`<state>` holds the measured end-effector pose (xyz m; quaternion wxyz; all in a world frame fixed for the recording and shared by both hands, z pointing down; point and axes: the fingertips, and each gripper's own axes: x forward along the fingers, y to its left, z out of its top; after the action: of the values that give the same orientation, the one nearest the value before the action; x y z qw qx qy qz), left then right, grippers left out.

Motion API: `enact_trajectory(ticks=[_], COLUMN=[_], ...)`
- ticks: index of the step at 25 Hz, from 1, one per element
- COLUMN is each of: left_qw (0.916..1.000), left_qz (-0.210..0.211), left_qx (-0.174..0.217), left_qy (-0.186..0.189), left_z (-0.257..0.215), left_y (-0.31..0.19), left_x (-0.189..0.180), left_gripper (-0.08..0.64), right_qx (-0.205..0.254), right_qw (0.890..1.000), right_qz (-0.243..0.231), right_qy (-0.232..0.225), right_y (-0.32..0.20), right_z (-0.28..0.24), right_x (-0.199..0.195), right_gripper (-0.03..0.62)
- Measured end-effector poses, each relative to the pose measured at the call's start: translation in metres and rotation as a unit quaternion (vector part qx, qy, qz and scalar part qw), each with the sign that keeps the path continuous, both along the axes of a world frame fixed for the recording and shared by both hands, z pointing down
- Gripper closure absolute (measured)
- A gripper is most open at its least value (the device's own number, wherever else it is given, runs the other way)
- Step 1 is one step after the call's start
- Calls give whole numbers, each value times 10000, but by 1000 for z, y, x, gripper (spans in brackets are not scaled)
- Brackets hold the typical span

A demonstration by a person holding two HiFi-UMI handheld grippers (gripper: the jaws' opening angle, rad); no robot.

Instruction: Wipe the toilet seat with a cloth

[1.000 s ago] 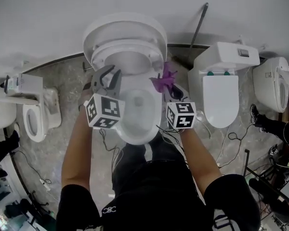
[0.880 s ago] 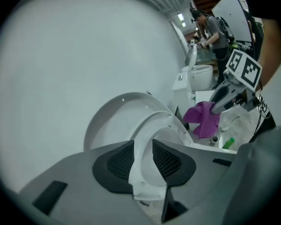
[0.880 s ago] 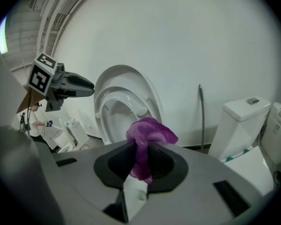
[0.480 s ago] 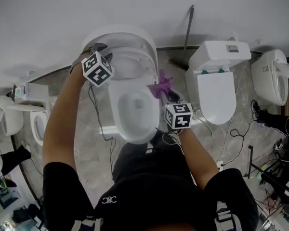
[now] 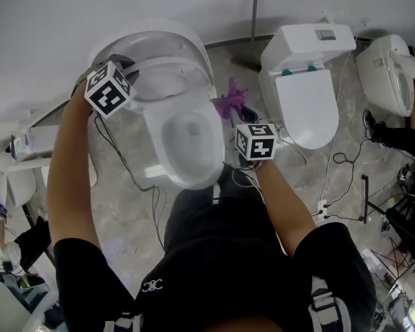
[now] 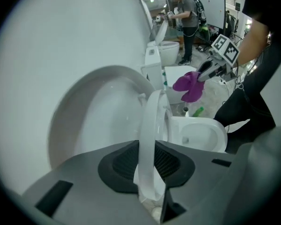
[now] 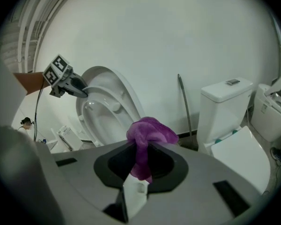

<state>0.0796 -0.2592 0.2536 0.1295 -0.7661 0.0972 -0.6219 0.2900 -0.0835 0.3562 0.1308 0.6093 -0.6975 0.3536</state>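
Legs in dark clothing are standing at the front of a white toilet bowl (image 5: 154,159), both arms reaching forward. Nearest, just beside the bowl's right side, the right claw (image 5: 237,112) is clamping a bunched purple cloth (image 5: 228,101) between closed jaws, holding it in the air against nothing. Further on, the left claw (image 6: 148,175) is gripping the thin edge of the toilet seat (image 6: 150,121), which is standing tilted up over the bowl in front of the raised lid (image 5: 149,33). Its jaws have just been closing, with the seat's edge between them.

Judging by this, the seat is being steadied for wiping, and no wiping is happening yet. Next, the cloth needs carrying across to the seat and pressing flat, while the left claw is stopping the seat from swinging.

In the head view the left claw's tips are hiding behind its marker cube (image 5: 109,88). The seat's hinge is not showing, and any dirt on the seat is too faint to make out.
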Motion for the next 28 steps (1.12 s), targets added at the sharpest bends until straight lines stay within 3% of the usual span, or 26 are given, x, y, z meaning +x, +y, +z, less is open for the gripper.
enact_trajectory(ticks=[4, 12, 16, 20, 28], left_qw=[9997, 9994, 9983, 9967, 9973], left_qz=[125, 247, 195, 111, 37], left_qx=[2, -186, -275, -99, 135], left_qy=[-216, 182, 479, 802, 717], left_z=[-2, 12, 23, 26, 33], left_y=[40, 144, 182, 191, 192], left_x=[-2, -7, -9, -9, -3], left_gripper=[474, 474, 472, 469, 471], right_qx=[-209, -570, -745, -913, -1416], right_qw=[9996, 9979, 9968, 9953, 9885], right_qz=[174, 318, 214, 4, -411], right_qy=[-72, -11, -211, -309, -326], right_y=[5, 3, -10, -39, -85], right_z=[30, 94, 129, 169, 248], right_x=[12, 30, 31, 28, 14], right_gripper=[526, 526, 526, 526, 526])
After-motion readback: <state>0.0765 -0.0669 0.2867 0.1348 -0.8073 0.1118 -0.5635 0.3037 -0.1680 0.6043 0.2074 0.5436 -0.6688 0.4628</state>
